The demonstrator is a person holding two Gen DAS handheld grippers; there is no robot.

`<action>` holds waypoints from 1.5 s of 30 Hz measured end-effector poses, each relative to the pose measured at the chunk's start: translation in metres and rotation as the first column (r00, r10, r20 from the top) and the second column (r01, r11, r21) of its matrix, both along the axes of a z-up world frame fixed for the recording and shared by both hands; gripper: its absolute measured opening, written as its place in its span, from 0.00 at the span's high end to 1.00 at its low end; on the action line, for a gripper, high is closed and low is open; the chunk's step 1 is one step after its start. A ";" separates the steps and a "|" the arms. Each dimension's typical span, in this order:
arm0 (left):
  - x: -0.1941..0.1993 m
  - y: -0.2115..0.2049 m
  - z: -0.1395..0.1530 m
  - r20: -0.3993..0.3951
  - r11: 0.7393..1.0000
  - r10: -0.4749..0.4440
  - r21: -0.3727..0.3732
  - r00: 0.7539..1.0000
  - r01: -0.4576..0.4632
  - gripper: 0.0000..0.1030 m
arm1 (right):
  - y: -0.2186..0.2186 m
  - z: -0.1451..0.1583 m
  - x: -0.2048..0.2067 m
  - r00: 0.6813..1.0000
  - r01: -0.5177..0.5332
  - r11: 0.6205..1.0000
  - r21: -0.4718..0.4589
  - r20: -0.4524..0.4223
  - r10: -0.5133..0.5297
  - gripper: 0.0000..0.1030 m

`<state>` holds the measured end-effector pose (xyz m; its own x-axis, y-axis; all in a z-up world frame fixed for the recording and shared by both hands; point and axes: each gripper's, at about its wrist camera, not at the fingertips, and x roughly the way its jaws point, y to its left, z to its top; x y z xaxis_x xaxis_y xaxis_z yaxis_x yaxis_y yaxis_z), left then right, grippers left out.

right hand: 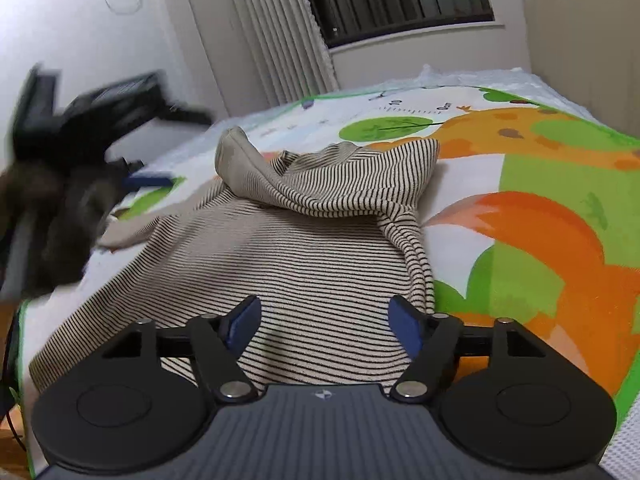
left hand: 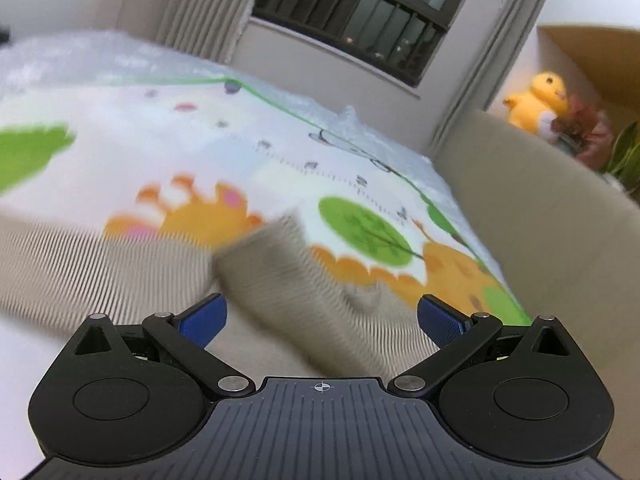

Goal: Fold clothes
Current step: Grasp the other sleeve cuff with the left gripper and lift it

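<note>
Pale walls [right hand: 120,60] and pleated curtains [right hand: 276,32] framed a barred window [right hand: 400,0] behind the work surface, a cartoon play mat [right hand: 540,184] printed with green trees, orange animals and a ruler strip. Crinkled clear plastic [left hand: 100,56] lay along the mat's far edge, and a beige padded panel [left hand: 540,208] rose at its right side. Beyond that panel sat a yellow plush duck [left hand: 536,100] beside red flowers [left hand: 580,128] and a brown box [left hand: 600,60].

A striped top [right hand: 280,248], cream with thin dark lines, lay spread on the mat, its far part bunched into a raised fold and one sleeve trailing down the right side. The left gripper [right hand: 152,180], a dark blur in the right wrist view, hung at the top's left edge; in its own view its blue pads [left hand: 204,320] stood wide apart over the cloth, gripping nothing. The right gripper [right hand: 324,324] hovered over the top's near part, jaws spread and empty.
</note>
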<state>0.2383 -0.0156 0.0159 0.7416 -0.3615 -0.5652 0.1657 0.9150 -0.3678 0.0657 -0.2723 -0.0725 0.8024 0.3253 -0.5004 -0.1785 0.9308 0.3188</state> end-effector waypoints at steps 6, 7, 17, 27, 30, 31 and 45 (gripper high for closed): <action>0.057 -0.058 -0.004 -0.084 0.967 0.086 0.246 0.993 -0.062 0.00 | -0.021 -0.007 -0.006 0.999 0.033 0.989 0.143 0.032 -0.038 0.30; 0.058 -0.060 -0.008 -0.090 0.960 0.093 0.272 0.992 -0.065 0.02 | -0.024 -0.009 -0.006 0.999 0.035 0.986 0.165 0.035 -0.041 0.30; 0.049 -0.026 -0.039 -0.222 0.984 0.087 0.173 0.971 -0.049 0.58 | -0.035 -0.013 -0.004 0.998 0.025 0.970 0.243 0.043 -0.037 0.29; 0.040 -0.015 0.001 -0.117 0.998 -0.017 -0.066 0.993 0.009 0.76 | -0.037 -0.016 -0.002 0.998 0.026 0.963 0.270 0.041 -0.038 0.29; 0.036 -0.015 0.025 -0.022 0.990 -0.059 -0.126 0.998 0.056 0.77 | -0.036 -0.016 -0.003 0.999 0.025 0.962 0.273 0.039 -0.037 0.28; 0.035 -0.015 0.029 -0.003 0.988 -0.068 -0.139 0.998 0.067 0.77 | -0.037 -0.016 -0.003 0.999 0.024 0.961 0.274 0.039 -0.036 0.28; 0.021 0.096 -0.009 -0.026 0.975 0.219 0.044 0.975 -0.218 0.75 | -0.039 -0.016 -0.006 0.999 0.013 0.952 0.307 0.045 -0.028 0.21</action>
